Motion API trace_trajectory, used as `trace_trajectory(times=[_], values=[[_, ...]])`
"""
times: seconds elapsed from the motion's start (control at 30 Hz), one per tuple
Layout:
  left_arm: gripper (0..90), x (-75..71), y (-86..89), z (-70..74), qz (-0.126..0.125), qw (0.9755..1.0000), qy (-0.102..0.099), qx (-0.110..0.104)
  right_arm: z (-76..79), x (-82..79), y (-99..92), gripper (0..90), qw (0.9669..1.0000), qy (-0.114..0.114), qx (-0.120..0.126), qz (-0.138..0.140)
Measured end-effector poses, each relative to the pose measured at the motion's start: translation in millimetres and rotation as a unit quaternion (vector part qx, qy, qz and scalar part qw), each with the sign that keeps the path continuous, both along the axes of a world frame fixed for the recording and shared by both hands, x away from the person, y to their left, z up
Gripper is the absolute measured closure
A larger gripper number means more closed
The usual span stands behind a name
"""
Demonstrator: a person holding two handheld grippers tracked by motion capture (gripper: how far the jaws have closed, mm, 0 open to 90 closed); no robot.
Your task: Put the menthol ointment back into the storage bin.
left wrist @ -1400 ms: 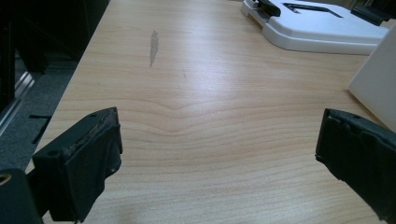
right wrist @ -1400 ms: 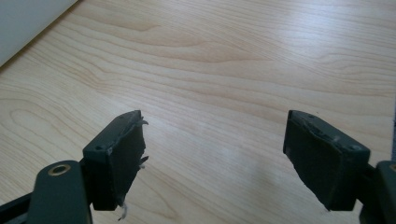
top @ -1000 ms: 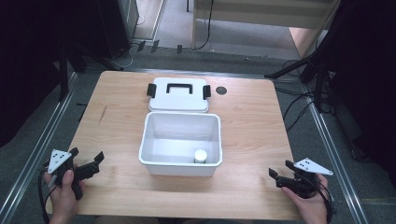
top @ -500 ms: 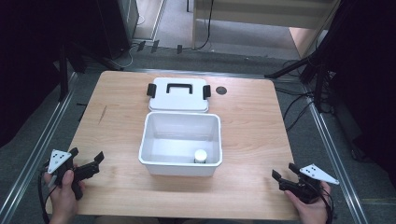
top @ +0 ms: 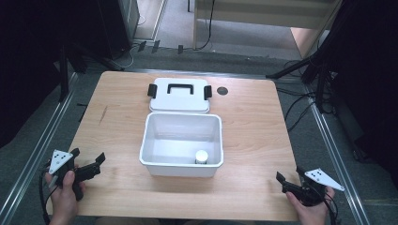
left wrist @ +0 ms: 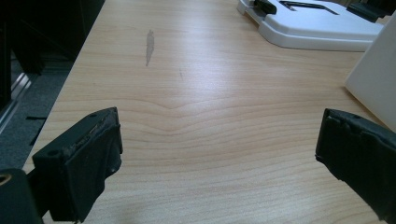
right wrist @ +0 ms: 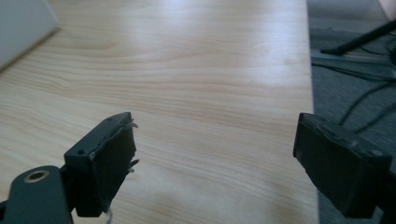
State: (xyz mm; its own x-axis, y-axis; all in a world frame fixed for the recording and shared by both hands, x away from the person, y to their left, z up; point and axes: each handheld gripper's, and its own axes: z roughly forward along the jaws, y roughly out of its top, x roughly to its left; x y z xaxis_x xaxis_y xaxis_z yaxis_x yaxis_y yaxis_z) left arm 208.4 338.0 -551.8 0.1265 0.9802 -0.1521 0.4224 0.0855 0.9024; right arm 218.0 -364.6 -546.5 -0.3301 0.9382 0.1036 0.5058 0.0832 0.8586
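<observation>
Both tools sit wide open and empty at the near worktop [top: 253, 126] corners: left tool [top: 96, 163], right tool [top: 283, 182], its jaws just widened. The small white jar [top: 201, 156] stands in the bin [top: 180, 165]; the lid [top: 179, 96] lies behind. A careless reach risks clipping the rim and tipping the jar.

I count one white box [top: 180, 164], one lid [top: 179, 95] behind the box, one small jar [top: 201, 156] inside it, and two tools.

Lab test rig, wooden table [top: 253, 122], metal rails [top: 33, 154], floor cables [top: 300, 101]
</observation>
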Motion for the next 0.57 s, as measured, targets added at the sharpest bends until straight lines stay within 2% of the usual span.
trace_trajectory(times=[0.13,0.33,0.57], values=[[1.1,0.2,0.4,0.0,-0.002,1.0000,0.001,-0.003,0.2,-1.1,-2.6,5.8,0.9998,-0.006,0.015,0.013],[1.1,0.3,0.1,0.1,-0.003,1.0000,0.002,0.000,0.2,-1.5,-0.9,4.6,0.9999,-0.011,0.001,0.007],[1.1,0.4,-0.8,0.2,-0.003,1.0000,0.003,0.002,0.1,-0.8,-0.9,6.3,1.0000,-0.008,-0.001,0.006]])
